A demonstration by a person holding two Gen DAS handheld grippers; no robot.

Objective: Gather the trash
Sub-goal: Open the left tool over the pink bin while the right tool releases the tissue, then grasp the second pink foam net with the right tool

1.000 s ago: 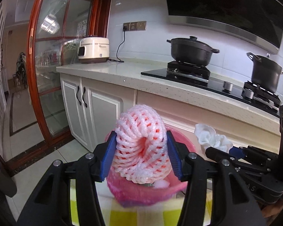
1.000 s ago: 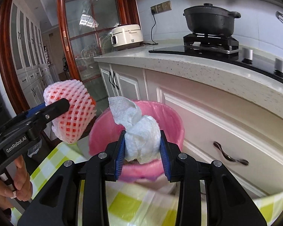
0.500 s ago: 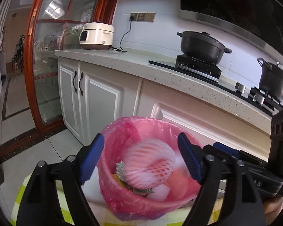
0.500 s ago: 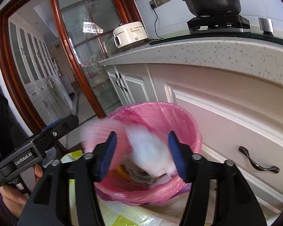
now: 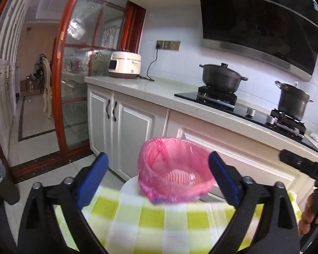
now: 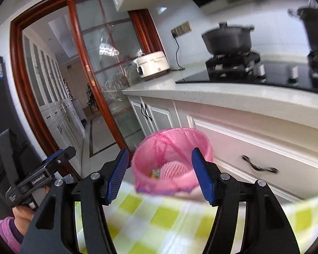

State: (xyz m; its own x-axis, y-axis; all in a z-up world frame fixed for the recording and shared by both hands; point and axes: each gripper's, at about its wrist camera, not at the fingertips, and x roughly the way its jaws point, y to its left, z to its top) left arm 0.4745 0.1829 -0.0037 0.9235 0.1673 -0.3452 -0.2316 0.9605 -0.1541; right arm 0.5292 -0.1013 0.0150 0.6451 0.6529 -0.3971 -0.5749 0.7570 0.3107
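Both our tongs—left gripper point(image 5: 158, 177) wide, right gripper point(image 6: 160, 174) half-open, each empty—sit just short of the pink-lined bin point(image 5: 176, 170), w/ foam net point(image 5: 179, 176) inside; a careless swing prob. tips it.

Only real lettering: white print along the side of the left tool point(image 6: 39, 176), seen from the right wrist view, too blurred to spell out. Small mark low on the front of the rice cooker point(image 5: 125, 64), also unreadable. Nothing else legible.
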